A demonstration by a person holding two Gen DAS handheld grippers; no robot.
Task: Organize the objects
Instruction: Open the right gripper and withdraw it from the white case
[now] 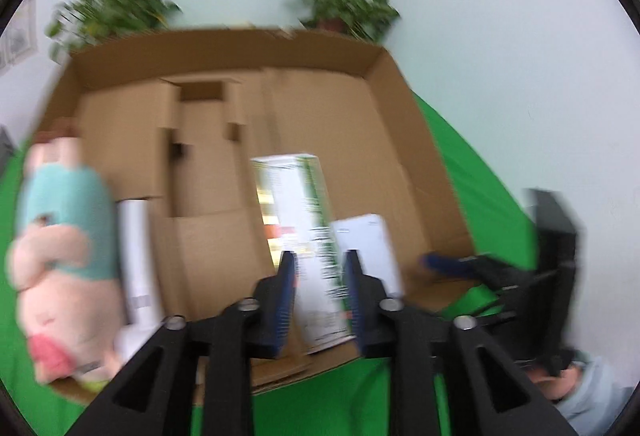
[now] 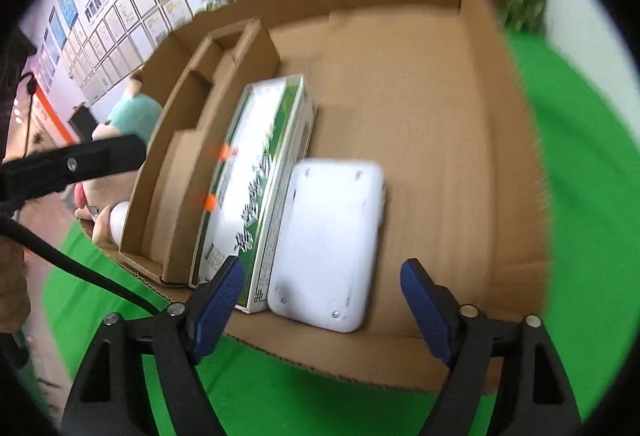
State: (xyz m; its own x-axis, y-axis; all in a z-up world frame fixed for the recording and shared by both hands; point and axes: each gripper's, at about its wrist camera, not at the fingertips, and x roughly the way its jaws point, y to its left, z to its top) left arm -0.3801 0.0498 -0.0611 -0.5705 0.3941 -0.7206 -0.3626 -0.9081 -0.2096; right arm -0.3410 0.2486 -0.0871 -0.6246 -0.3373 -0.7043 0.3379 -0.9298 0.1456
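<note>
A shallow cardboard tray [image 1: 400,124] is lying on a green cloth [image 1: 480,172] and filling both views. The left wrist view alone is showing a plush pig [image 1: 68,256] in a teal top and a white tube [image 1: 138,260] at the tray's left edge; the right wrist view alone is showing framed sheets [image 2: 120,16] on the far wall. A green-and-white carton [image 2: 256,188] is lying flat beside the tray's folded insert [image 2: 200,124], with a white rounded case [image 2: 332,240] touching its right side. The left gripper [image 1: 318,268] is standing part-open, the carton's near end showing between its blue pads without visible pressing. The right gripper [image 2: 320,276] is standing wide open and holding nothing, the case lying between and just beyond its fingertips.
</note>
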